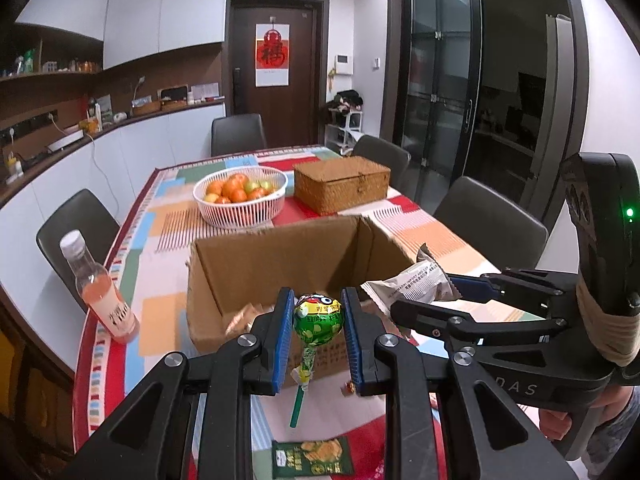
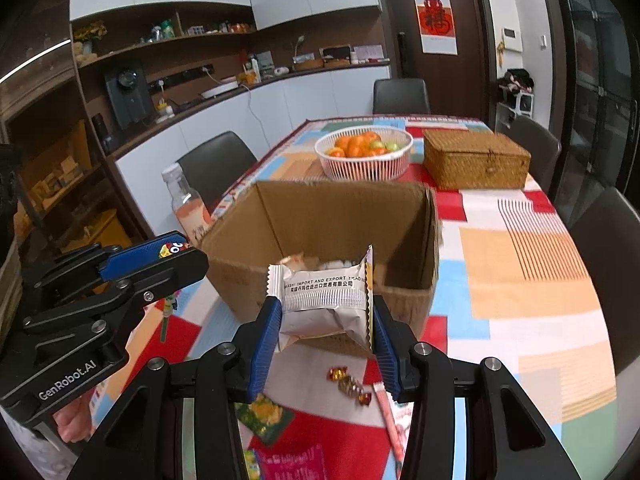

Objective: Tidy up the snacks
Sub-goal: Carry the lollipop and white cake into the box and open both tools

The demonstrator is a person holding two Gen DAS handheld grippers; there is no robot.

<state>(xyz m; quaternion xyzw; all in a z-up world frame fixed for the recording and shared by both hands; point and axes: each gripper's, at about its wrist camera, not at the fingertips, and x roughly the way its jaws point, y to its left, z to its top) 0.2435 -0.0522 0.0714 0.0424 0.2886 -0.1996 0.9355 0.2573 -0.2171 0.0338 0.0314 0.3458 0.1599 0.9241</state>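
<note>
Over the counter (image 1: 168, 216) w/ its patchwork cloth of many colours, both tongs are raised near the open brown cardboard box (image 1: 280, 264). Left tongs (image 1: 316, 340) are clenched on a round lollipop in green wrapper (image 1: 318, 318), its green stick hanging down, just in front of the box's near wall. Right tongs (image 2: 326, 340) are clenched on a white foil snack packet w/ printed text (image 2: 324, 300), held at the box's near edge. Some pale wrapped snacks lie inside the box already. On the cloth below: a green snack packet (image 1: 312, 458), small red-gold candies (image 2: 350, 386). Left of box stands a clear bottle w/ pink drink (image 1: 100, 292); behind it a white basket of oranges (image 1: 240, 196) and a closed woven wicker box (image 1: 342, 184).
</note>
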